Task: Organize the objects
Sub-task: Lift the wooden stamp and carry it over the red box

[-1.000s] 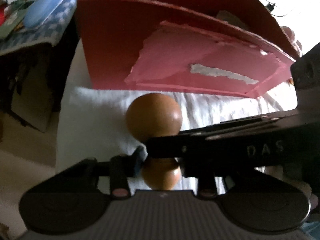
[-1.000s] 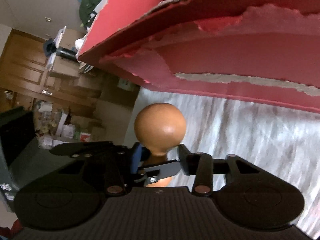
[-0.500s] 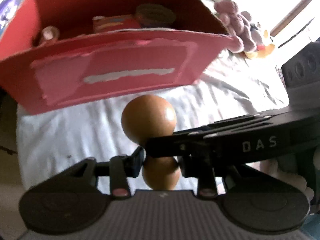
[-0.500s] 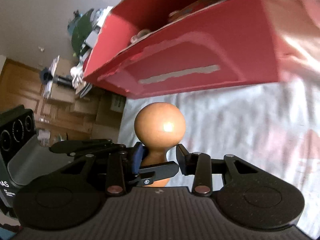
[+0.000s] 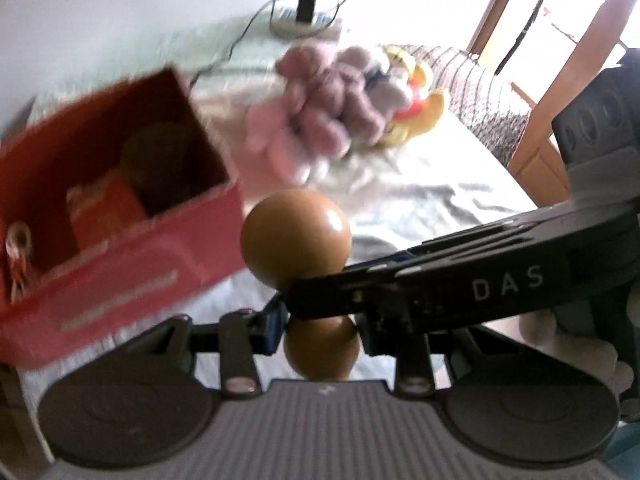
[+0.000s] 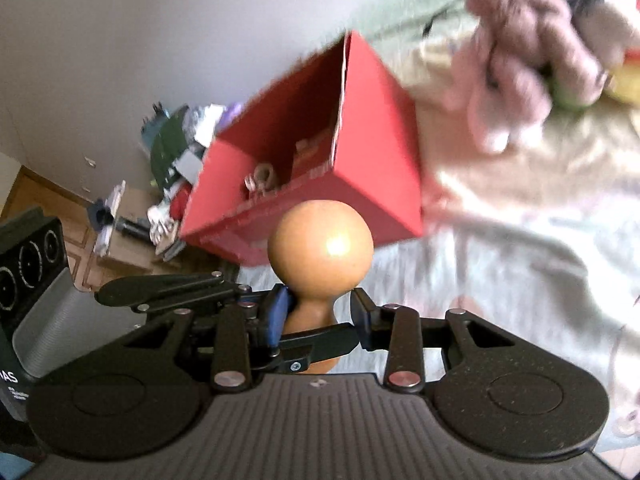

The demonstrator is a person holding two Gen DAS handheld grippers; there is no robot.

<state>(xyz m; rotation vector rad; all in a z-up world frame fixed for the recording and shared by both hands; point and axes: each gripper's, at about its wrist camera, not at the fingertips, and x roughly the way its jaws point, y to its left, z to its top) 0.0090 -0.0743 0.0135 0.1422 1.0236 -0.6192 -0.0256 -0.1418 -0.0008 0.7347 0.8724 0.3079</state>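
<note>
Wood piece: I see a brown dumbbell-shaped knob point(image 5: 296, 236), two round ends joined by a narrow neck, glossy, held up off the cloth.
Left gripper point(image 5: 320, 330): its fingers are closed around the knob, one pad on each side of the lower ball just under the neck.
Right gripper point(image 6: 318, 314): it is clamped on the knob point(image 6: 320, 254) too, at the narrow neck below the upper ball; its blue pad point(image 6: 276, 316) presses the left side of the neck.
Crossing: in the left view I see the right gripper's black linkage, marked DAS, reaching in from the right and meeting the neck; in the right view a black linkage comes in from the left to the same spot.
Box point(image 5: 120, 256): red cardboard, open on top, sitting left of the knob and beyond it in the left view; in the right view the box point(image 6: 376, 160) is directly behind the knob.
Box contents: an orange-red pack, a dark round thing and something pale and metallic; blur keeps me from naming them better.
Cloth point(image 5: 420, 196): white, wrinkled, under the box and beneath the knob.
Plush toys point(image 5: 340, 100): pink, lilac and yellow, in a heap right of the box, well beyond the knob.
Charger point(image 5: 306, 8): black plug and cable, past the toys from the box.
</note>
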